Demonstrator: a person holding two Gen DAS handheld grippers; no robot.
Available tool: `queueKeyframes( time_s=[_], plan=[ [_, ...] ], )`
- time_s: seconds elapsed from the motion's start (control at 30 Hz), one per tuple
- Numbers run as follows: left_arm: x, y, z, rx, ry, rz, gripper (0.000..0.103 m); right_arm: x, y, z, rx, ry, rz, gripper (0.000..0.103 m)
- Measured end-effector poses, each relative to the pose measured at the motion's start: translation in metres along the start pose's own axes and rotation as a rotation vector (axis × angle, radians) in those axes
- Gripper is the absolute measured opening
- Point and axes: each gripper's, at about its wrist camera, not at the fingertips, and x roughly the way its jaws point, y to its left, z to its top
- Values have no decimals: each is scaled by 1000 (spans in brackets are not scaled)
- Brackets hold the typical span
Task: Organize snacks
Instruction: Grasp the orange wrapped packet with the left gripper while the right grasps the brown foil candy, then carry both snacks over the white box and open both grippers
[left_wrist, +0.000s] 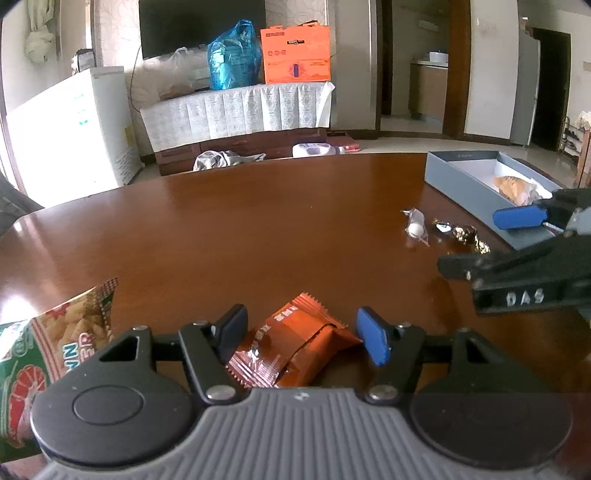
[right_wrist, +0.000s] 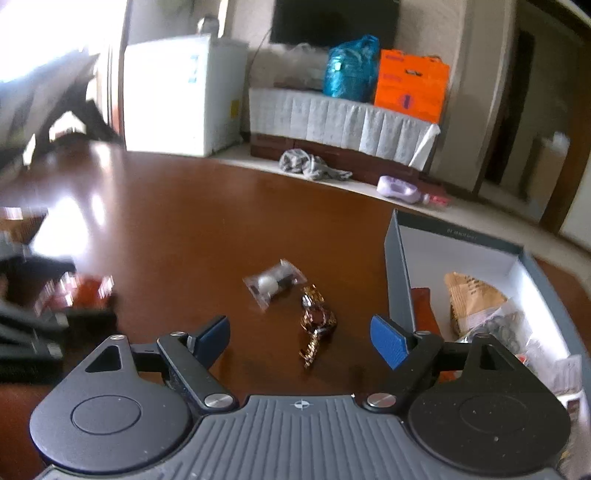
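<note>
Left gripper (left_wrist: 302, 334): jaws spread wide, straddling a crinkled orange foil snack packet (left_wrist: 295, 350) with serrated ends, lying flat on the glossy brown wooden table (left_wrist: 240, 236); pads not touching it. A green-and-red printed chip bag (left_wrist: 44, 350) lies just left of the left gripper. Right gripper (right_wrist: 300, 338): jaws wide, empty, over a gold-and-brown twisted-foil candy (right_wrist: 316, 321). A clear-wrapped white round sweet (right_wrist: 269, 284) lies just beside the candy. The grey rectangular cardboard box (right_wrist: 397, 280), white inside, sits near the table's far right edge and holds a tan wrapped snack (right_wrist: 471, 295). Bare tabletop stretches between both grippers and the far rim.
</note>
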Motion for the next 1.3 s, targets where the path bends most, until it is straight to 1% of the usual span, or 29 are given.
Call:
queueKeyframes(
  time_s=[0.1,0.13,0.23,0.27,0.3,0.33,0.4,0.43,0.47,0.57,0.6,0.63,0.73,0.87,1.0,1.3],
  plan=[
    [5,4,1,-46,5,-15,67,9,-1,4,28,0,-44,84],
    [5,4,1,-46,5,-13,67,13,0,5,36,3,-51,84],
    [5,4,-1,-47,4,-12,68,20,-3,8,88,11,-22,79],
    [6,5,0,-47,3,-15,67,20,-4,8,92,9,-11,65],
    [6,4,0,-47,2,-14,67,20,-6,8,103,7,2,58],
    [6,3,0,-44,-1,-12,65,18,-7,8,99,10,-7,54],
    [6,3,0,-41,-4,-8,63,14,-12,6,95,13,-32,28],
    [6,2,0,-42,-5,-10,62,12,-15,4,108,8,-31,25],
    [6,2,1,-41,-6,-12,61,11,-16,3,112,6,-19,24],
    [7,1,1,-36,-8,-9,59,7,-11,0,79,8,-23,24],
    [7,2,2,-38,-9,-10,56,6,-11,0,84,7,-15,24],
    [7,2,2,-43,-14,-15,46,4,-12,0,95,3,-5,24],
    [9,-3,3,-37,-16,-7,46,-2,-14,-1,106,0,38,24],
    [10,-4,3,-40,-16,-6,45,-11,-8,1,85,-8,64,24],
    [12,-5,4,-41,-16,-5,45,-28,-6,5,79,-36,101,24],
    [19,-12,8,-47,-20,13,44,-35,15,-2,33,-2,139,24]
  ],
)
